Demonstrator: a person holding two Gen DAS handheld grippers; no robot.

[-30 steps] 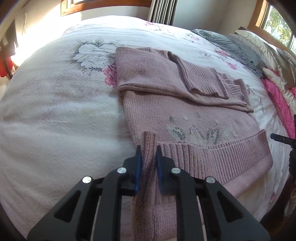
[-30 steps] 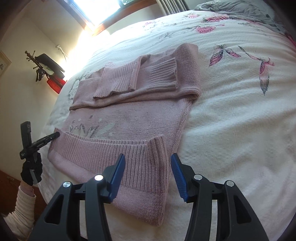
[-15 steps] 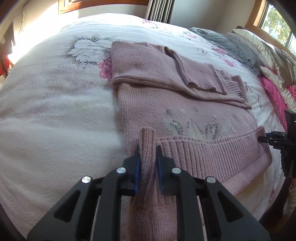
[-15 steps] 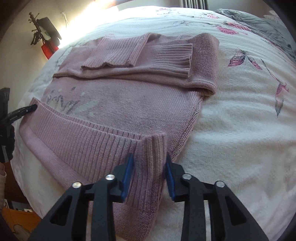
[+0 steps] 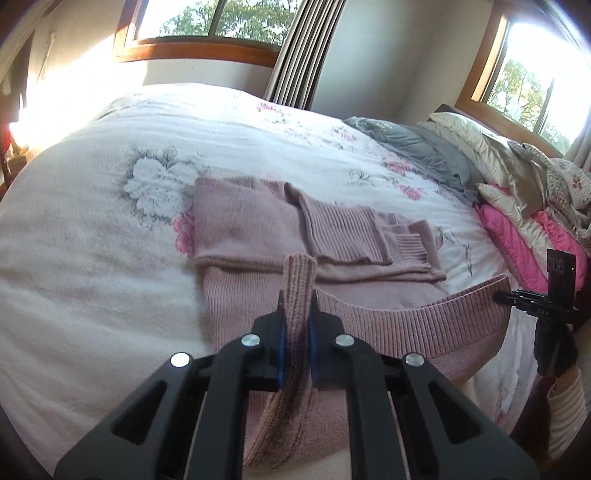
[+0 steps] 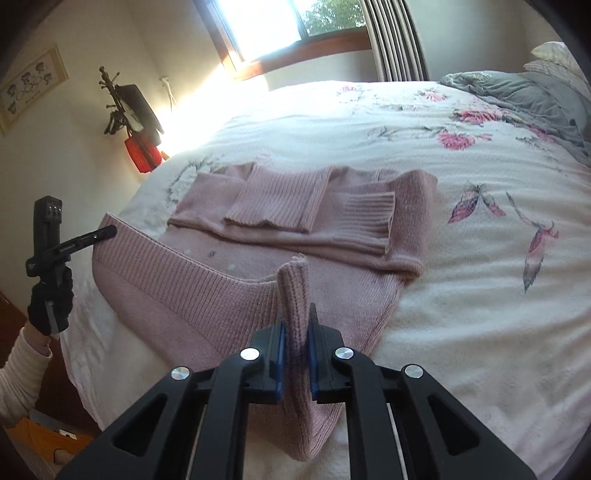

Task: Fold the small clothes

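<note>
The left gripper [image 5: 295, 328] pinches one corner of the pink knit sweater's [image 5: 255, 229] ribbed hem [image 5: 406, 328], and the right gripper [image 6: 295, 343] is clamped on the opposite hem corner, so the hem hangs lifted between them above the bed [image 5: 74, 258]. Beyond the hem, the sweater's body lies flat on the floral bedspread with both sleeves [image 6: 280, 203] folded across its chest. Farther back, a grey blanket [image 5: 417, 147] sits crumpled beside the pillows [image 5: 476, 140].

Sunlit bedroom, strong fisheye warp

Daylight floods from the windows [image 5: 207, 18] at 12 and 2 o'clock, blowing out the bedspread [image 5: 74, 122] at 10 o'clock; edges bend and darken, focus slightly soft.
</note>
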